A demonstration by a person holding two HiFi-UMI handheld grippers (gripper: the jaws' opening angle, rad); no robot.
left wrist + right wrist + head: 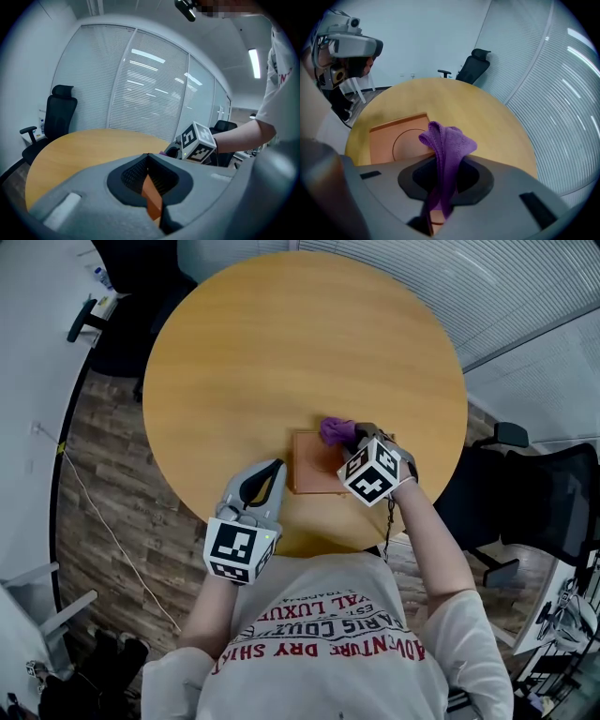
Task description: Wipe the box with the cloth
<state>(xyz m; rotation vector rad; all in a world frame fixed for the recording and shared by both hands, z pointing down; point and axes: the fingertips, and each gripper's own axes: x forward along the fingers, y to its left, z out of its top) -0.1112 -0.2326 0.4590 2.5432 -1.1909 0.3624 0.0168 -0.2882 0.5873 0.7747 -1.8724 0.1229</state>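
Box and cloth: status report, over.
Left tongs shut, empty, beside box. Right tongs shut on purple cloth, over box. Nothing blocking.

The left gripper (270,474) hovers near the front edge of the table (281,352), with its jaws closed together. The right gripper (354,439) is further right, with the forearm stretched forward. Its jaws are clamped on the cloth (335,430).
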